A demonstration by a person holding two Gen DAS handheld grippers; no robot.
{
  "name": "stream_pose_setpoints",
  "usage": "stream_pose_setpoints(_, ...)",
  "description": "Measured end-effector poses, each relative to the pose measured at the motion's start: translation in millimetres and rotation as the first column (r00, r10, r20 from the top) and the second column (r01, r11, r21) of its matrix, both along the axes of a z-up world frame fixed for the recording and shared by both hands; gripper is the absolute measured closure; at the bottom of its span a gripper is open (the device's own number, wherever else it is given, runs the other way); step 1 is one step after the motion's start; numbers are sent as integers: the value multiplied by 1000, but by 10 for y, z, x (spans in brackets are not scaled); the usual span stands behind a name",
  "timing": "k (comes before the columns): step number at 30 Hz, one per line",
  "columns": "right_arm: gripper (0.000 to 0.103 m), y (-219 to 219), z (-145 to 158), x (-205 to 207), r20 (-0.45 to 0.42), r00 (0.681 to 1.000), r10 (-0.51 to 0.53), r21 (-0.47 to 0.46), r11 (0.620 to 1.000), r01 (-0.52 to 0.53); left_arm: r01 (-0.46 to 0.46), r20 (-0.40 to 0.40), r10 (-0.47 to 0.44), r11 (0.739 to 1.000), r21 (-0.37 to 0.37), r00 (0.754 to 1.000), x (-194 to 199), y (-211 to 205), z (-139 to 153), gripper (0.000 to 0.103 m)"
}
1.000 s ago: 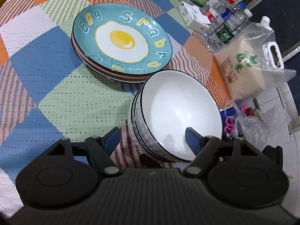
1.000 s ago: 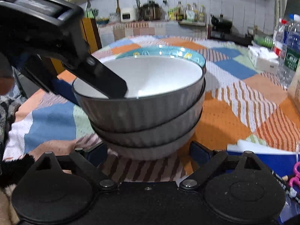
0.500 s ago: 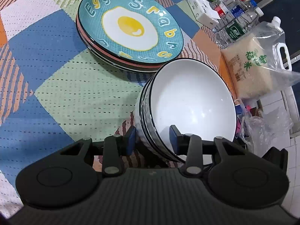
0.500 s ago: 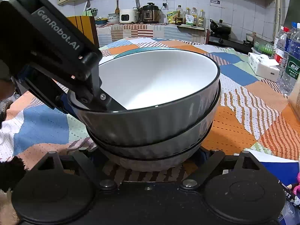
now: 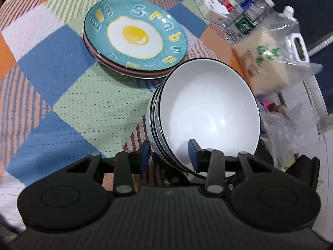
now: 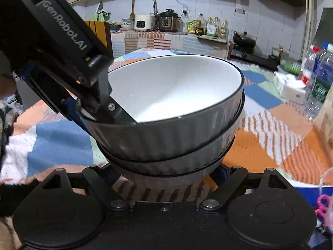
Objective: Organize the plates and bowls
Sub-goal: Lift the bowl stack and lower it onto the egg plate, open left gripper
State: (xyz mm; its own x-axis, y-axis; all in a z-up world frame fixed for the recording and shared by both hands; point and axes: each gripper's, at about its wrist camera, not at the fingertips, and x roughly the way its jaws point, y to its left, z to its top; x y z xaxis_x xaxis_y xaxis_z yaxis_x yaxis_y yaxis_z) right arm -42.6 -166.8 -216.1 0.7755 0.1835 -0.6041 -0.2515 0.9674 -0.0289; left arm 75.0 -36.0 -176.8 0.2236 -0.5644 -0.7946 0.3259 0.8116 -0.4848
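Three nested grey ribbed bowls with white insides (image 5: 208,108) sit tilted near the table's right edge. My left gripper (image 5: 169,156) is shut on the near rims, one pad inside the top bowl and one outside. In the right wrist view the same bowl stack (image 6: 166,95) fills the middle, with the left gripper (image 6: 100,112) clamped on its left rim. My right gripper (image 6: 166,179) straddles the foot of the bottom bowl, jaws wide and tight against it; its fingertips are hidden under the bowl. A stack of plates topped by a teal fried-egg plate (image 5: 135,35) lies beyond the bowls.
The patchwork tablecloth (image 5: 62,62) covers the table. At the right edge stand a rice bag (image 5: 268,62), water bottles (image 5: 243,14) and a tissue box (image 5: 210,8). Plastic bags (image 5: 287,125) lie past the table edge. A kitchen counter (image 6: 166,37) runs along the back wall.
My left jaws closed onto the bowls' rims. My right gripper slid in under the stack and narrowed around its foot. The stack has tipped and come up a little.
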Motion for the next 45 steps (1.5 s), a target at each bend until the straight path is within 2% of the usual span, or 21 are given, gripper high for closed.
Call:
stream_pose_setpoints(7, 16, 77, 291, 13, 56, 998, -16, 8, 1000, 16, 7, 45, -7, 1000, 6, 999, 29, 102, 378, 66)
stream_pose_setpoints(10, 16, 85, 371, 99, 86, 996, -10, 15, 1000, 8, 35, 59, -37, 999, 20, 998, 140, 125, 543, 66)
stream_pose_setpoints(14, 16, 94, 432, 340, 136, 991, 7, 41, 999, -13, 52, 61, -54, 998, 38, 997, 396, 184, 717, 66)
stream_pose_setpoints(20, 16, 91, 440, 722, 209, 978, 1, 62, 998, -14, 58, 125, -65, 997, 58, 990, 737, 215, 842, 65)
stream_pose_setpoints(30, 16, 29, 306, 1227, 207, 978, -9, 61, 998, -4, 46, 134, -51, 998, 43, 990, 1316, 182, 651, 65)
stream_pose_setpoints(37, 18, -12, 131, 1429, 126, 991, -39, 79, 996, 29, 42, 111, -46, 998, 45, 993, 1561, 56, 369, 65)
stream_pose_setpoints(41, 18, -27, 30, 1504, 94, 995, -42, 73, 997, 35, 27, 68, -29, 999, 31, 997, 1695, 30, 210, 65)
stream_pose_setpoints(45, 18, -32, -43, 1538, 68, 997, -46, 88, 995, 40, 33, 72, -37, 998, 53, 997, 1724, -16, 130, 65)
